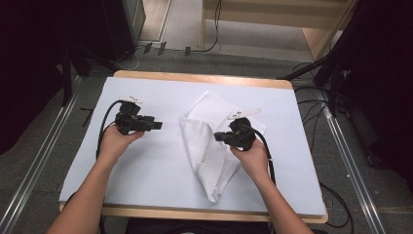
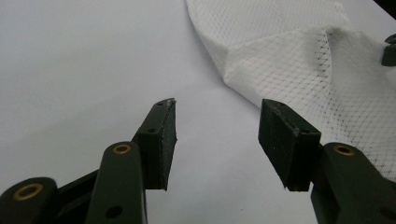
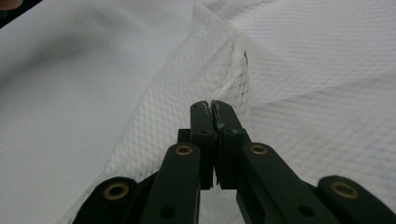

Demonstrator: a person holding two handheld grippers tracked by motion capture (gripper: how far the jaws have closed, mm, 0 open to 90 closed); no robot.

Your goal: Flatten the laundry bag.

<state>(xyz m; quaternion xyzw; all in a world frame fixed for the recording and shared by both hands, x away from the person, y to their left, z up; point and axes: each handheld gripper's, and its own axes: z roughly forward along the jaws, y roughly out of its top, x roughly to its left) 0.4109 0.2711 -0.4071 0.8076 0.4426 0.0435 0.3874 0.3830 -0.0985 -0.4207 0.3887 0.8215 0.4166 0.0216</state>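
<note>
White mesh cloth (image 1: pixel 207 141) lying roughly at the middle of a white-topped table (image 1: pixel 146 165), partly folded: one long flap doubled over so the cloth narrows to a point toward the person's edge of the table, upper part spread wider and rumpled. Folding judged under way, not finished; edges not squared, another fold or some smoothing probably left.

Right gripper (image 1: pixel 220 137) resting on the cloth's right half, jaws pressed tightly together. In the right gripper view (image 3: pixel 212 106), mesh bunched into a raised ridge just beyond the closed tips; whether a pinch of fabric sits between them cannot be told for sure.

Left gripper (image 1: pixel 157 126) hovering left of the cloth, apart from it, pointed toward its folded left edge. In the left gripper view (image 2: pixel 217 135), jaws spread wide with nothing between them, bare table beneath, cloth (image 2: pixel 299 60) just ahead and to the right of the tips.
</note>
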